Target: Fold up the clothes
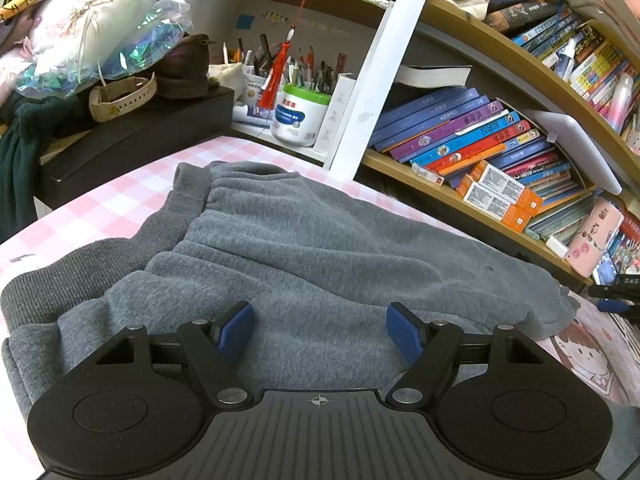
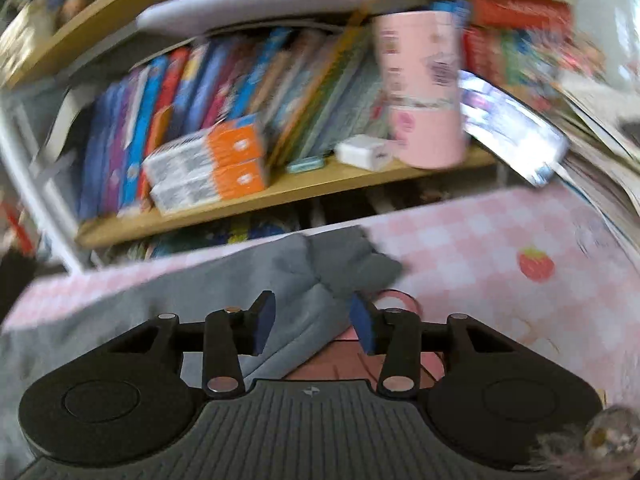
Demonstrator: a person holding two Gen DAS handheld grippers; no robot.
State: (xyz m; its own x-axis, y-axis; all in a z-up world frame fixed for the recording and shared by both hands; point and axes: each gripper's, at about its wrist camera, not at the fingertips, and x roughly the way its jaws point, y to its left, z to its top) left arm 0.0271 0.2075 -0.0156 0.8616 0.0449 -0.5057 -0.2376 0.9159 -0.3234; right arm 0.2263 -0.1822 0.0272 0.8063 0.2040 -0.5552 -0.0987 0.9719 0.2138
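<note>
Presently my left gripper [image 1: 320, 332] hangs low over the grey sweatpants [image 1: 304, 240], its blue pads [image 1: 237, 332] spread wide with nothing pinched between them; only fleece lies beneath. My right gripper [image 2: 313, 328] stands partly open over the far end of the same garment, where a leg cuff [image 2: 352, 264] lies crumpled. Its pads do not press on the cloth, so I record it as holding nothing; that view is smeared by motion. The sweatpants lie flat across the pink checked table cover [image 1: 120, 196], ribbed waistband [image 1: 80, 276] at the left, legs running right towards a printed cartoon figure [image 1: 588, 356]. Beyond the cover's far edge stands a wooden bookshelf [image 1: 480, 196] with leaning books [image 1: 460, 128] and two orange boxes [image 1: 500, 196]. Further left sit a white tub with a green lid [image 1: 298, 118], pens behind it, and a red tassel [image 1: 276, 76] hanging.
</note>
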